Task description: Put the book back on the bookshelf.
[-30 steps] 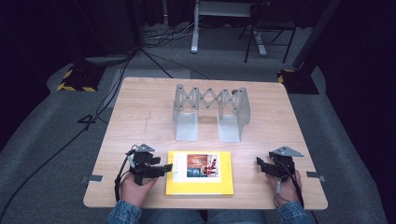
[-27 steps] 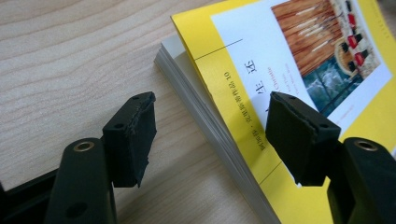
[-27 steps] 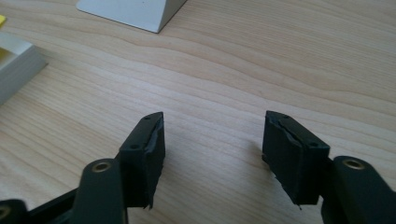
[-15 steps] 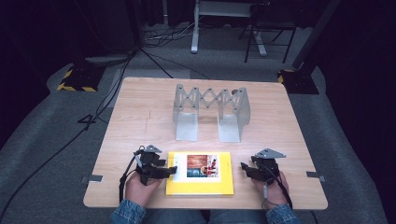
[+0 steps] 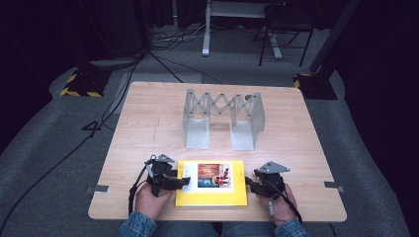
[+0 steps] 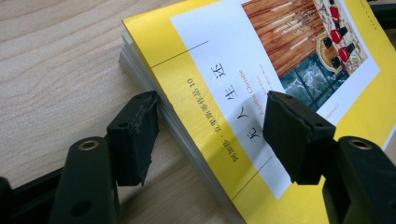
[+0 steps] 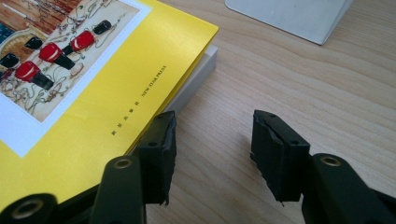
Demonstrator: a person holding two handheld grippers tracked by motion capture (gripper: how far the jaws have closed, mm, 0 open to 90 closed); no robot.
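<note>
Two claws at the edges of a yellow book

The yellow book [image 5: 211,183] lies flat at 6 o'clock on the wooden surface [image 5: 148,123], the metal rack [image 5: 222,118] at its 12. The left claw [image 6: 210,135] gapes wide, straddling the book's edge, gripping nothing. The right claw [image 7: 212,149] is open and empty, one jaw against the book's page edge.
</note>
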